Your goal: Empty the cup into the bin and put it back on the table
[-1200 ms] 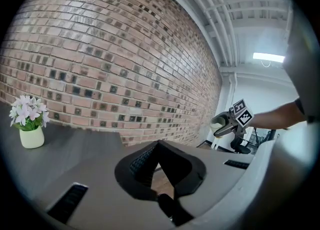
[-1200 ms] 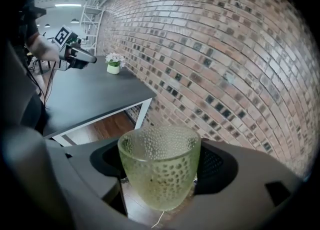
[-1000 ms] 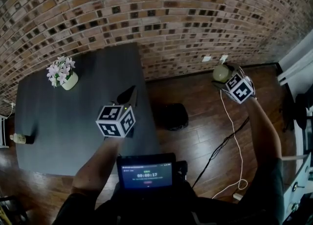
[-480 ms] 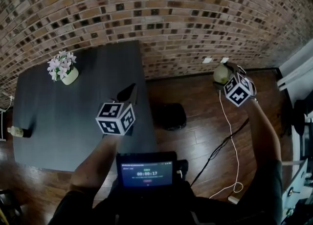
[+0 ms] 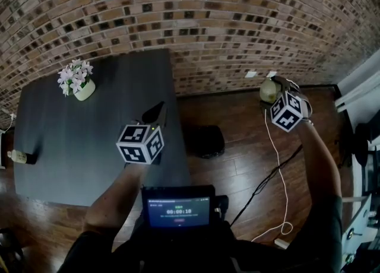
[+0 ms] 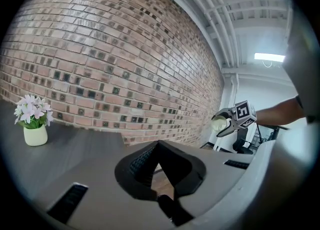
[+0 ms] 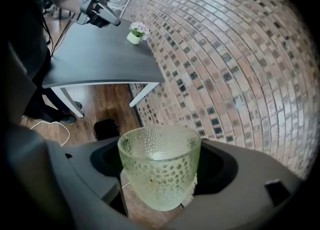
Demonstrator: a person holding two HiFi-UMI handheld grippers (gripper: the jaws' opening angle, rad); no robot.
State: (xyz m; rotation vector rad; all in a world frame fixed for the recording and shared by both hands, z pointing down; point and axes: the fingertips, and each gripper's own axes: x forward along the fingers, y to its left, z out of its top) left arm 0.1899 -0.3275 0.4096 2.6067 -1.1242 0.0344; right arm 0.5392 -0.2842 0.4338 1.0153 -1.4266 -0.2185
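A pale green dimpled glass cup (image 7: 159,171) sits upright between the jaws of my right gripper (image 7: 161,174), which is shut on it. I see nothing inside the cup. In the head view this gripper (image 5: 273,89) holds the cup (image 5: 267,91) over the wooden floor near the brick wall, right of the black bin (image 5: 205,141). My left gripper (image 5: 155,112) hovers over the right edge of the dark table (image 5: 77,141), its jaws shut and empty (image 6: 159,148). From there the cup (image 6: 218,123) shows far off to the right.
A small pot of flowers (image 5: 77,85) stands at the table's back left and a bottle (image 5: 21,158) lies at its left edge. A white cable (image 5: 284,177) runs across the floor on the right. A screen device (image 5: 178,209) hangs in front of the person's chest.
The right gripper with the cup has turned slightly, its marker cube sitting a little lower. The left gripper stays where it was.
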